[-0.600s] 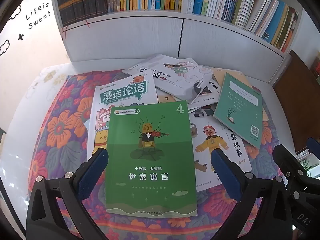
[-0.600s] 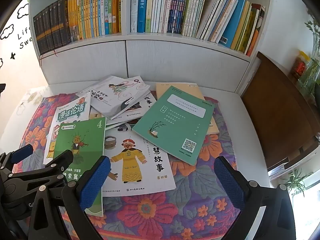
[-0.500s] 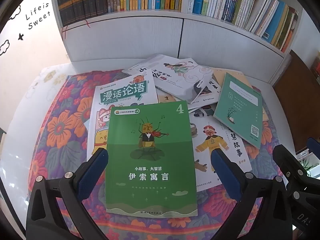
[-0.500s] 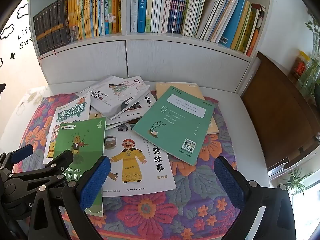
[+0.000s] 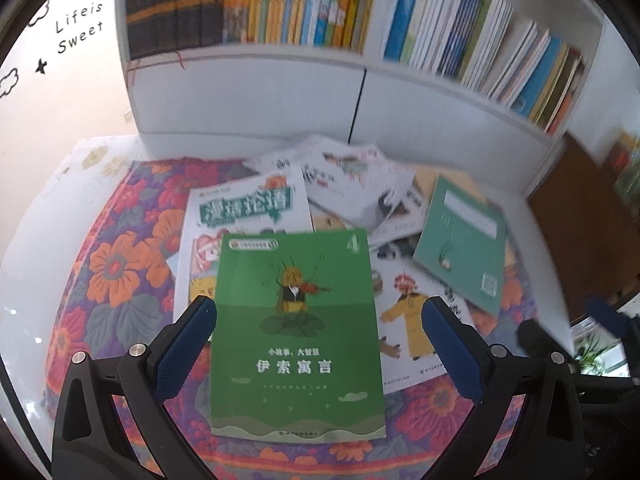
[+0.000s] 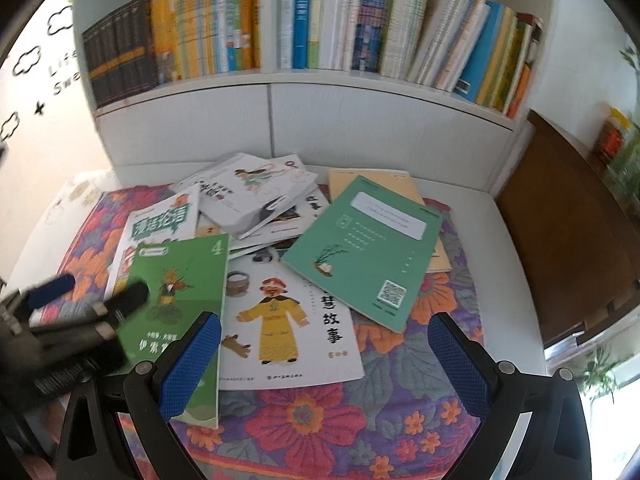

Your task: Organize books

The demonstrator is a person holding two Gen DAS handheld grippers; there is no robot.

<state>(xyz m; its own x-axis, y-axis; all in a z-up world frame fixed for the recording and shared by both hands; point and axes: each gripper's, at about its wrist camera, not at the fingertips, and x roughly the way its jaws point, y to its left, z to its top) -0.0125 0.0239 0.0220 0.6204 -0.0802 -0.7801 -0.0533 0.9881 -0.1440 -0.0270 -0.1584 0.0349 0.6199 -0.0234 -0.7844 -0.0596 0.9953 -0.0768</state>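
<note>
Both views are smeared by blur, worst in the left wrist view, where titles on the far books cannot be read. The left gripper [image 5: 320, 320] has its fingers spread wide with nothing between the pads; the green book [image 5: 296, 332] lies flat on the floral cloth [image 5: 120, 264] below them, at the picture's centre. In the right wrist view that gripper shows only as a dark blurred shape at 9 o'clock [image 6: 80, 308], covering part of the green book's cover [image 6: 180, 280], and the right gripper's near finger hides the book's lower corner. The right gripper [image 6: 324, 344] is also spread wide and empty, above the white book with a yellow-robed figure [image 6: 280, 312]. The teal workbook [image 6: 364, 248] lies at 1 o'clock from it, overlapping its top corner and most of a tan book [image 6: 376, 178] underneath. Further back, at 11 o'clock, a thick white book [image 6: 256, 192] rests tilted on a heap whose lower books show only as edges. A white book with a green title banner [image 6: 164, 224] is half covered by the green one. The worktop [image 6: 504, 240] is white; behind it at 12 o'clock the bookshelf [image 6: 360, 92] holds rows of upright books, its top cut off. A brown cabinet [image 6: 568, 216] stands at 3 o'clock.
</note>
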